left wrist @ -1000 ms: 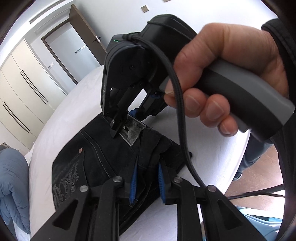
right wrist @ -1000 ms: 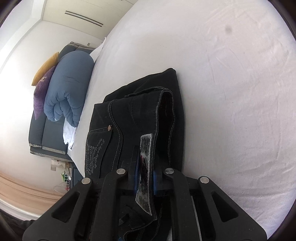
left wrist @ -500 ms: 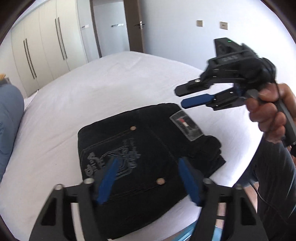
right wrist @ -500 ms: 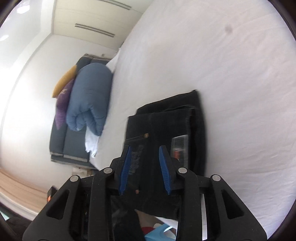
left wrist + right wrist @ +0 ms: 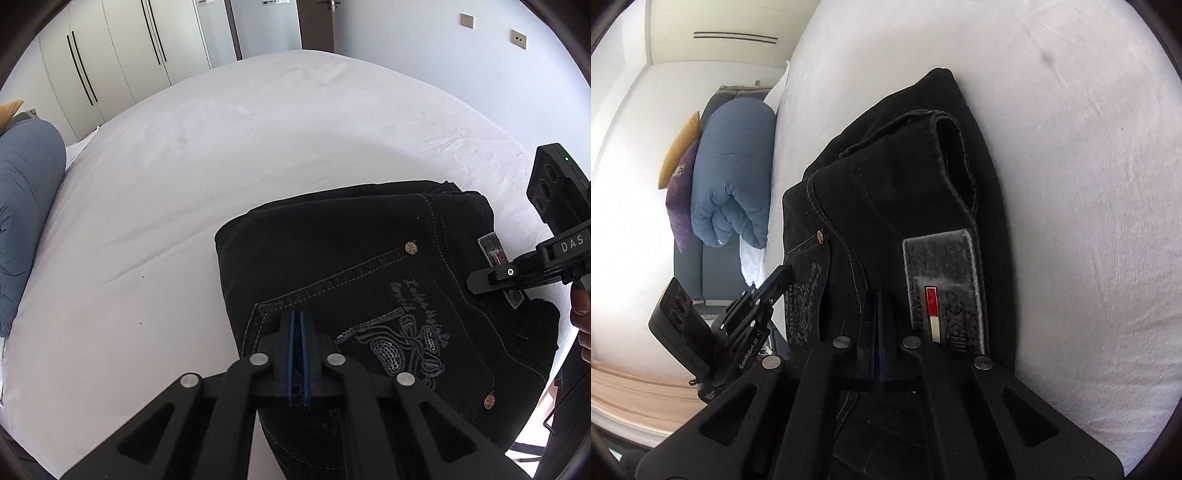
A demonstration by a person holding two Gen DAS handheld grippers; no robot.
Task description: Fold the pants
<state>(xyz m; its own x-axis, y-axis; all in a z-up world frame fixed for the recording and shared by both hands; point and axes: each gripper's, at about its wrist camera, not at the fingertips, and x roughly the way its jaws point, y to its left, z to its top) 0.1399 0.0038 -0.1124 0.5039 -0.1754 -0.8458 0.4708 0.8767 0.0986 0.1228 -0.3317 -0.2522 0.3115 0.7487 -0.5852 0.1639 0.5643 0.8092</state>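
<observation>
White bed sheet (image 5: 258,155) supports the folded black pants (image 5: 369,266) near its edge. Both jaws just closed empty: left gripper (image 5: 296,317), right gripper (image 5: 877,295). Denim probably heavy, limp; grasp thick folded edges.

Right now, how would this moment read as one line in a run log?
pants: folded on bed | left gripper: shut, empty, over pants | right gripper: shut, empty, over pants
</observation>
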